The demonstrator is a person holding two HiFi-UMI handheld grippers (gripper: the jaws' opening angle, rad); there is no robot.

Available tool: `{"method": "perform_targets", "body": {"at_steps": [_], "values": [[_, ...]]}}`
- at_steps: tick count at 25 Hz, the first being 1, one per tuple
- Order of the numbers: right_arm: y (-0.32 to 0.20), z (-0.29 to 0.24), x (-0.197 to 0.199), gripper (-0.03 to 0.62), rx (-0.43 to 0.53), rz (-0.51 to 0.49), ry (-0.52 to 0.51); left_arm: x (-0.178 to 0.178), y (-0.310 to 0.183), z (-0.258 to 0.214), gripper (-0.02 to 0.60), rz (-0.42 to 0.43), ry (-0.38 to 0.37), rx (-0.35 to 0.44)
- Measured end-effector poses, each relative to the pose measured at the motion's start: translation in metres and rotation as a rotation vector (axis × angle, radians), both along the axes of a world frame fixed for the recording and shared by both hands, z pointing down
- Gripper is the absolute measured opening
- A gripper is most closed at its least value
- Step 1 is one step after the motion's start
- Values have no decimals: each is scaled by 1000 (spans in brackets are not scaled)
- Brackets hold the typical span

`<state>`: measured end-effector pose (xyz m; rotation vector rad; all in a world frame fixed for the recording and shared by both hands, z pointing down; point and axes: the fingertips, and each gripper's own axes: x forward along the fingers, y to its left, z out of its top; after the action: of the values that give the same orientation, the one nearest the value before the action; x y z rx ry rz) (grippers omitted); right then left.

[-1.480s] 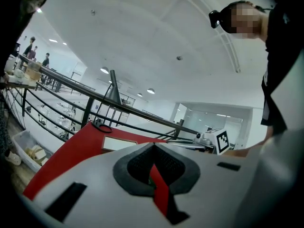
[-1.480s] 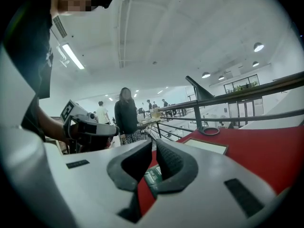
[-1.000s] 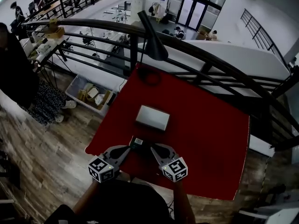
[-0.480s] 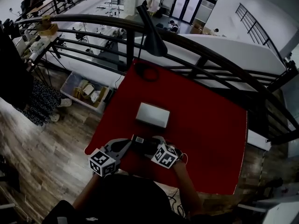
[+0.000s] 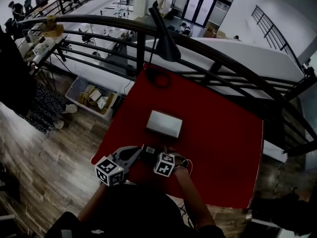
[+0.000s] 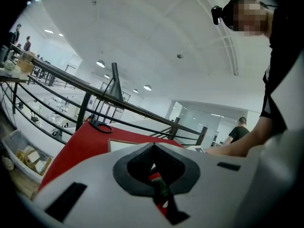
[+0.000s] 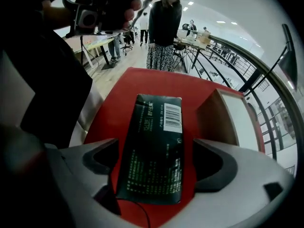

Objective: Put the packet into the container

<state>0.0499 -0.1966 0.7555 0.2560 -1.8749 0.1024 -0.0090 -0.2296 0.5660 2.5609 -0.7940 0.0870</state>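
a dark packet (image 7: 153, 151), with a white barcode label at one end and fine green print too small to read, lies flat on the red tabletop (image 7: 142, 84) between the released jaws of the right tool (image 7: 155, 144), which have just been opening. the left tool (image 5: 138, 153) is clenched shut beside it, and the open container (image 7: 223, 118) is nearby.

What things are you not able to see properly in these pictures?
Right gripper view: small print on the packet is too tiny to read, and its near end hides behind the right gripper.
Head view: that gripper covers most of the packet.
Every view: the inside of the container; only its pale top shows.
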Motion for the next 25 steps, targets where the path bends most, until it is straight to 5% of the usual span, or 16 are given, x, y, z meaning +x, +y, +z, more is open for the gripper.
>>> {"method": "perform_targets", "body": {"at_steps": [6,14,25], "values": [[-8,1,-4,454,-31,65,-26,-3,-3,-5,5,-7,17,-6],[1,0,-1,407,-57,23,23,-1,-2,-10,6,-19,21,6],[-27,-30,16,387,14,24,41,3,-1,-6,5,-14,18,-3]]}}
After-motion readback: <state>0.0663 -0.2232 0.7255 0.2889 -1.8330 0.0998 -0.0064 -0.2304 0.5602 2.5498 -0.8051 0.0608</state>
